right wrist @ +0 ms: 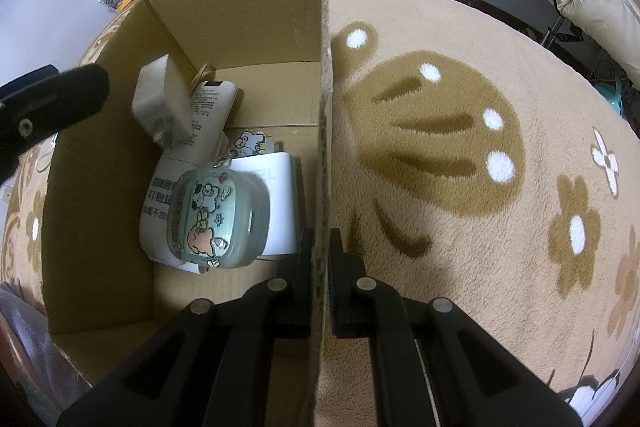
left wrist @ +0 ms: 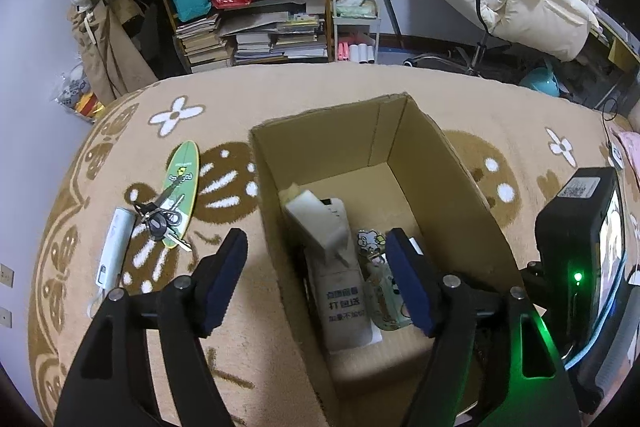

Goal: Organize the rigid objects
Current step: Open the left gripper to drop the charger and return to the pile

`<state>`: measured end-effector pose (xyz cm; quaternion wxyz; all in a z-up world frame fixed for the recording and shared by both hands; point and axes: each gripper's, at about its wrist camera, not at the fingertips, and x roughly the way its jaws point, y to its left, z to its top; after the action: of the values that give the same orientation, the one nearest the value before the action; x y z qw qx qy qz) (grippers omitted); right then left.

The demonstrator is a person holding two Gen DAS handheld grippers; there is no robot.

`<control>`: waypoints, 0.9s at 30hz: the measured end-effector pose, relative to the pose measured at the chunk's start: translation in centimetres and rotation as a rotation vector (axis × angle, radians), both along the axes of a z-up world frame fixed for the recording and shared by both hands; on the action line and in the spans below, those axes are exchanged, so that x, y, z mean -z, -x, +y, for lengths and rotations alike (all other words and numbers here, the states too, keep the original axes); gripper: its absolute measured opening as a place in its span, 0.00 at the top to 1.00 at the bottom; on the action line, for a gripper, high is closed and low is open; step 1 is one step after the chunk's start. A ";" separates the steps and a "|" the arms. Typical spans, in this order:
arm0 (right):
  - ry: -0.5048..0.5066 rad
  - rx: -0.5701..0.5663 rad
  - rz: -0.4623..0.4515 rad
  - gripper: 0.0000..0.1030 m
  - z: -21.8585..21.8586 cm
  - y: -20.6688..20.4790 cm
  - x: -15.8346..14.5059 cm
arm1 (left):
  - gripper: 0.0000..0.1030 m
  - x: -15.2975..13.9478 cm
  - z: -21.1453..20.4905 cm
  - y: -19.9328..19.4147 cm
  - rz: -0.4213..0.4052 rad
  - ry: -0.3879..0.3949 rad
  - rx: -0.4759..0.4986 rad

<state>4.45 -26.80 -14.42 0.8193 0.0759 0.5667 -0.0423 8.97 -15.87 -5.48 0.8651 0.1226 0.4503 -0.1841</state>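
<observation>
The beige patterned blanket (left wrist: 320, 99) supports the open cardboard box (left wrist: 460, 163). Your right gripper (right wrist: 320, 267) is clenched on the box's right wall. Your left gripper (left wrist: 316, 271) is released, empty, above the box's near left wall. Inside lie a white paper bag (left wrist: 344, 303), a sponge (left wrist: 316, 219) and a green cartoon case (right wrist: 212, 215). Left of the box lie a green mini surfboard (left wrist: 182, 179), a white tube (left wrist: 114, 247) and keys (left wrist: 160, 223).

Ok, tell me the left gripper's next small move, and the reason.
Probably swing the open left gripper left toward the keys on the blanket. They lie outside the cardboard box, whose wall the right gripper pinches.
</observation>
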 end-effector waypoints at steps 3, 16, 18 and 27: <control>0.000 0.000 0.001 0.93 0.0 0.0 0.0 | 0.13 -0.7 0.6 -0.2 -0.030 0.004 -0.012; -0.002 -0.002 0.001 0.93 -0.1 0.0 -0.1 | 0.05 -3.7 6.5 -4.7 -0.089 -0.016 -0.129; 0.000 -0.002 0.002 0.93 -0.1 0.0 -0.1 | 0.05 -3.4 7.4 -5.3 -0.091 -0.041 -0.140; 0.001 -0.003 0.003 0.93 0.0 -0.1 0.0 | 0.05 -1.1 12.4 -9.2 -0.030 -0.060 -0.122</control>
<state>4.51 -26.82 -14.37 0.8186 0.0748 0.5679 -0.0416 18.18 -3.47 -4.35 0.8772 0.1237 0.4493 -0.1156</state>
